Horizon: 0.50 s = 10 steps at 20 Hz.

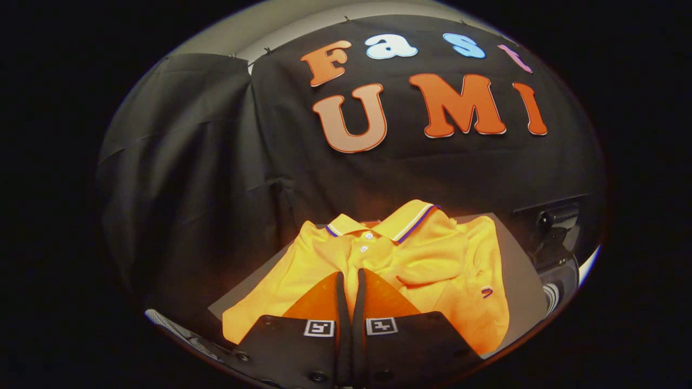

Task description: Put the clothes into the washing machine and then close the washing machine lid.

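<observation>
Orange polo shirt (427, 265) lies spread flat on a grey board (519, 259), collar toward the booth's black wall and hem toward the gripper (350, 281). It sits directly ahead of and under the fingertips (339, 281), its long axis running away along the fingers. Those fingers are pressed nearly together with only a thin slit between them, holding nothing. Off to the right, beyond the board, some dark hardware (557, 232) is too murky to identify.

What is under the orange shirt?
The orange polo shirt lies on a flat grey board, seen around its edges. The covered part is hidden. The hand-held gripper, fingers closed together, sits above the shirt.
</observation>
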{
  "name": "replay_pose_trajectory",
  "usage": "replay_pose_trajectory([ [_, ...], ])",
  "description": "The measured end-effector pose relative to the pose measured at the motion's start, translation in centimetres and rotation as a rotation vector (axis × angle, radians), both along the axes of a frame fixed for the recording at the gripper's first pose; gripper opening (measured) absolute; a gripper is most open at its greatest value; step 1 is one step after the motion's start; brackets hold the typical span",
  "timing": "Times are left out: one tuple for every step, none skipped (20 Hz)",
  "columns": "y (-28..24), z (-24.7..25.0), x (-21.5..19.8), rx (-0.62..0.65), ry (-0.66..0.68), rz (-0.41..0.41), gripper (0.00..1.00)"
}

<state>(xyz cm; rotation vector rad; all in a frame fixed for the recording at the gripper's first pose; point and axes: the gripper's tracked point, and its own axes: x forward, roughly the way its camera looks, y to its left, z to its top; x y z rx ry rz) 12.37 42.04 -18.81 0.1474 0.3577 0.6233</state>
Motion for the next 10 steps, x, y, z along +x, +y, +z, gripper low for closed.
replay_pose_trajectory([
  [-0.3, 1.3, 0.1, -0.005, -0.052, 0.000, 0.08],
  [-0.7, 3.2, 0.4, 0.003, -0.110, -0.001, 0.08],
  [-0.7, 4.9, 0.9, 0.011, -0.159, 0.003, 0.08],
  [-0.5, 6.1, 1.5, 0.012, -0.197, 0.008, 0.08],
  [-0.4, 7.4, 1.9, 0.012, -0.230, 0.014, 0.08],
  [-0.7, 8.8, 1.5, 0.013, -0.262, 0.014, 0.08],
  [-1.3, 10.2, 1.1, 0.014, -0.289, 0.008, 0.08],
  [-2.1, 11.6, 0.4, 0.020, -0.311, 0.005, 0.08],
  [-3.0, 12.8, -0.2, 0.027, -0.329, -0.004, 0.08],
  [-4.3, 14.3, -0.8, 0.038, -0.345, -0.013, 0.08],
])
